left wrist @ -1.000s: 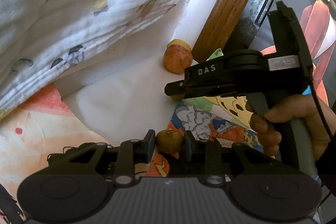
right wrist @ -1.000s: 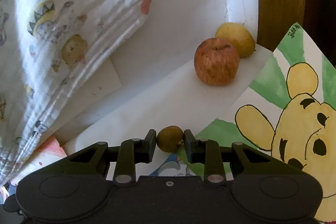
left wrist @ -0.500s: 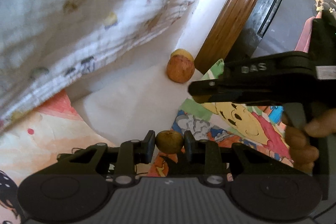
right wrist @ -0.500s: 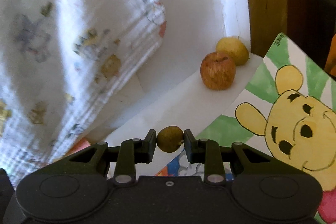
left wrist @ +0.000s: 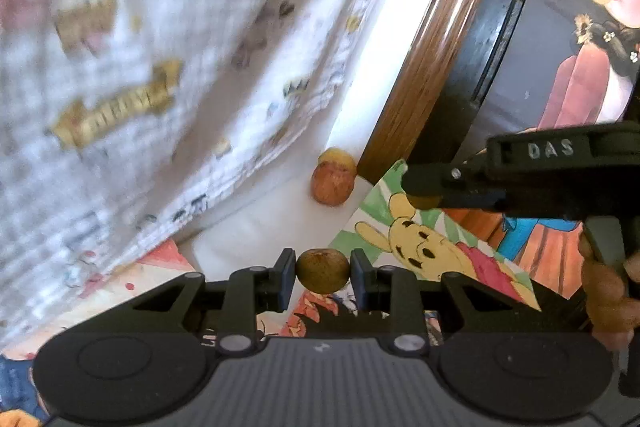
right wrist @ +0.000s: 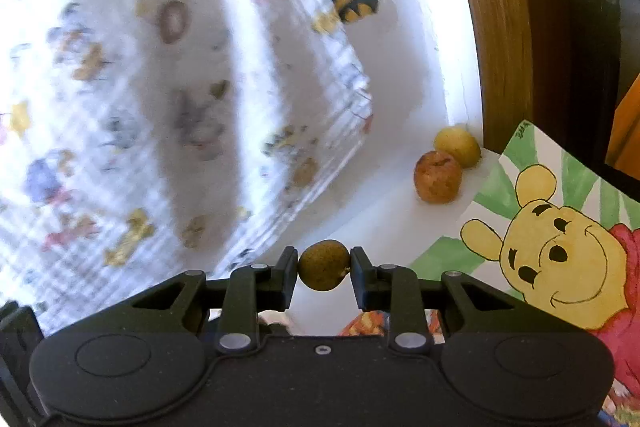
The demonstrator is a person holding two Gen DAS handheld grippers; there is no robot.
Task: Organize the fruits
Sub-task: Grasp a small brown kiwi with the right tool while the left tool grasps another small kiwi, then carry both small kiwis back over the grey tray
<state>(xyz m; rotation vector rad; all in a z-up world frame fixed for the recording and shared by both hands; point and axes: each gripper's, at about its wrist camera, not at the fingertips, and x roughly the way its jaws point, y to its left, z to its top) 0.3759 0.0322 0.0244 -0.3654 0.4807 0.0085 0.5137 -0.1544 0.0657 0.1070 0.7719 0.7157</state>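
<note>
My left gripper (left wrist: 323, 271) is shut on a small brown round fruit (left wrist: 322, 270), held above the drawings. My right gripper (right wrist: 324, 266) is shut on a similar small greenish-brown fruit (right wrist: 323, 265). In the left wrist view the right gripper (left wrist: 420, 197) reaches in from the right with a hand on its handle. A red apple (right wrist: 437, 183) and a yellow fruit (right wrist: 457, 146) sit side by side on the white sheet (right wrist: 360, 211) far ahead, against the wooden frame. The same apple (left wrist: 332, 188) and yellow fruit (left wrist: 337, 158) show in the left wrist view.
A patterned white cloth (right wrist: 160, 87) hangs on the left. A wooden frame (right wrist: 504, 35) stands at the right. A yellow-bear drawing (right wrist: 560, 247) and other coloured pictures (left wrist: 552, 247) lie under the grippers. A painted figure (left wrist: 600, 27) is at the far right.
Both grippers have drawn back and up from the apple and yellow fruit, which look smaller now. Each still holds its small fruit.
</note>
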